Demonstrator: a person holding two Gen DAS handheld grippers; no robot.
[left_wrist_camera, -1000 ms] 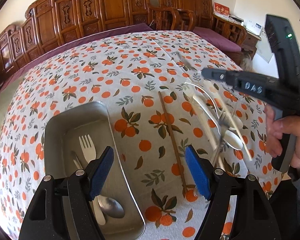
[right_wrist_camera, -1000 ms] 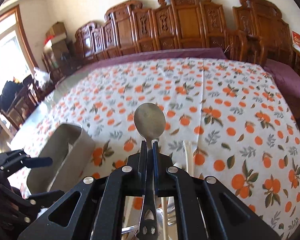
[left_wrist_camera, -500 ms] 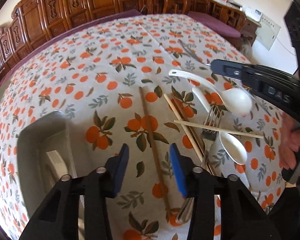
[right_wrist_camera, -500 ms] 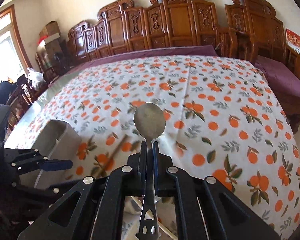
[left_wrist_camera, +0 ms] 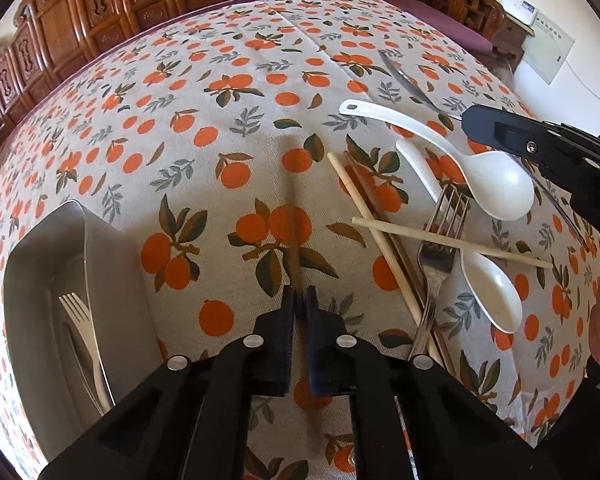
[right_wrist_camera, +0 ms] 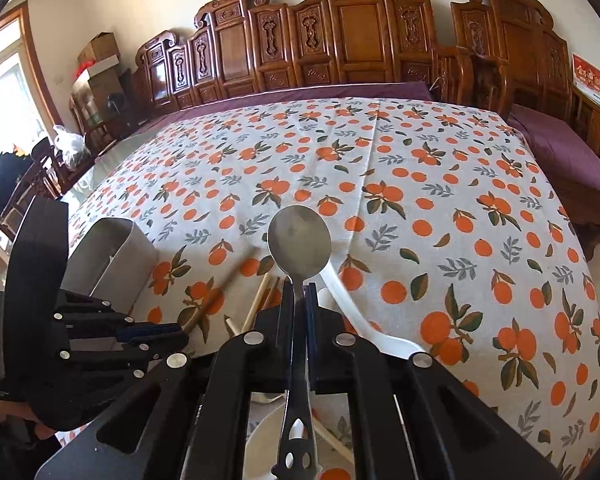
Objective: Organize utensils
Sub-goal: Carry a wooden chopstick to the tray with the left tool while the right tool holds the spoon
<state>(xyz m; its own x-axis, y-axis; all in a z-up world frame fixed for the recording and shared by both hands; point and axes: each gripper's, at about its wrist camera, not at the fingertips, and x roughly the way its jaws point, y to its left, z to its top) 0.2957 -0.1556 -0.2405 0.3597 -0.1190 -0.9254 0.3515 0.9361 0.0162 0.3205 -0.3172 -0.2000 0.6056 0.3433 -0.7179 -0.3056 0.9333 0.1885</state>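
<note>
While my left gripper [left_wrist_camera: 299, 298] points steeply down at the orange-print tablecloth [left_wrist_camera: 228, 92], its jaws have just been closing and now pinch a dark wooden chopstick [left_wrist_camera: 291, 236] that lies along the cloth straight ahead of them; the blue pads meet on the stick's near part, and its far end runs blurred up the cloth. To my left sits the metal tray [left_wrist_camera: 40, 248], with a white plastic fork [left_wrist_camera: 76, 320] lying inside along its length; to my right lies the loose pile: two pale chopsticks [left_wrist_camera: 384, 248] crossing, a steel fork [left_wrist_camera: 440, 240] over them, a large white ladle-spoon [left_wrist_camera: 496, 184], a smaller white spoon [left_wrist_camera: 492, 288] beside it, and a metal knife [left_wrist_camera: 408, 80] farther off. My right gripper [right_wrist_camera: 300, 292] is clamped tight on the neck of a steel spoon [right_wrist_camera: 299, 240]; the bowl stands out ahead of the jaws, above the cloth, and the handle runs back between the fingers. From that side the tray [right_wrist_camera: 112, 256] is to the left, near my other gripper.
</note>
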